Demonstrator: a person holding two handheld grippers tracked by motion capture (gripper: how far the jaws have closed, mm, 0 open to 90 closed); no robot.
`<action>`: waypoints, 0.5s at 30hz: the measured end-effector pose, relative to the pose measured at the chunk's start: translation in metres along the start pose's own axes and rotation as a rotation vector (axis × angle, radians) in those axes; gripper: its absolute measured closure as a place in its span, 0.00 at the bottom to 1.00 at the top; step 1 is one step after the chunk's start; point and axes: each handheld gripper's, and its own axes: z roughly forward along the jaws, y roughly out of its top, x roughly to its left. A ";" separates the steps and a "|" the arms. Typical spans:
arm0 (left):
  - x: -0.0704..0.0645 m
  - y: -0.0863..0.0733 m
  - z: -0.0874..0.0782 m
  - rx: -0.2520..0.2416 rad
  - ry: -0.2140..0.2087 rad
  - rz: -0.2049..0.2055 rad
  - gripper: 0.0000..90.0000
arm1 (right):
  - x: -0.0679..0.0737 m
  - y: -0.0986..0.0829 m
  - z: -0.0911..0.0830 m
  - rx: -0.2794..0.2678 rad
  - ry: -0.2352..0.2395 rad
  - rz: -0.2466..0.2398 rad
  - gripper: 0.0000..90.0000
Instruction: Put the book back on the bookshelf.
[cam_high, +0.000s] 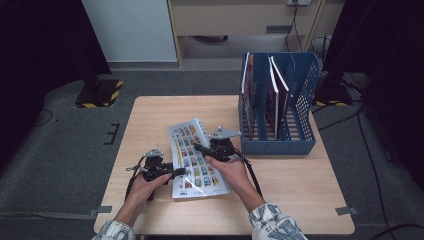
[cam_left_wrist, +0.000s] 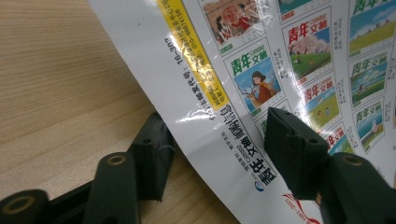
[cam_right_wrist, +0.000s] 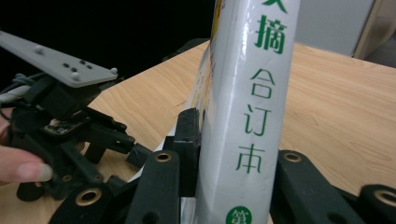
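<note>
On the surface (cam_high: 150, 120), left of the rack (cam_high: 278, 107), lies the magazine (cam_high: 195, 157). Lift evenly so it stays flat. The right hand-held gripper (cam_high: 202, 148) clamps its spine, readable in its own view. The left hand-held gripper (cam_high: 179, 171) straddles the near-left edge, jaws open, one underneath.
</note>
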 end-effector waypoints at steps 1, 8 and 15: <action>-0.001 0.000 0.000 0.000 0.007 -0.004 0.50 | 0.000 0.001 0.001 0.011 0.030 0.006 0.79; -0.004 0.002 -0.002 0.003 0.035 0.018 0.56 | 0.001 0.007 0.005 0.076 0.054 -0.004 0.75; -0.003 0.002 -0.003 0.004 0.036 0.023 0.59 | 0.001 0.015 0.012 0.166 0.065 -0.020 0.69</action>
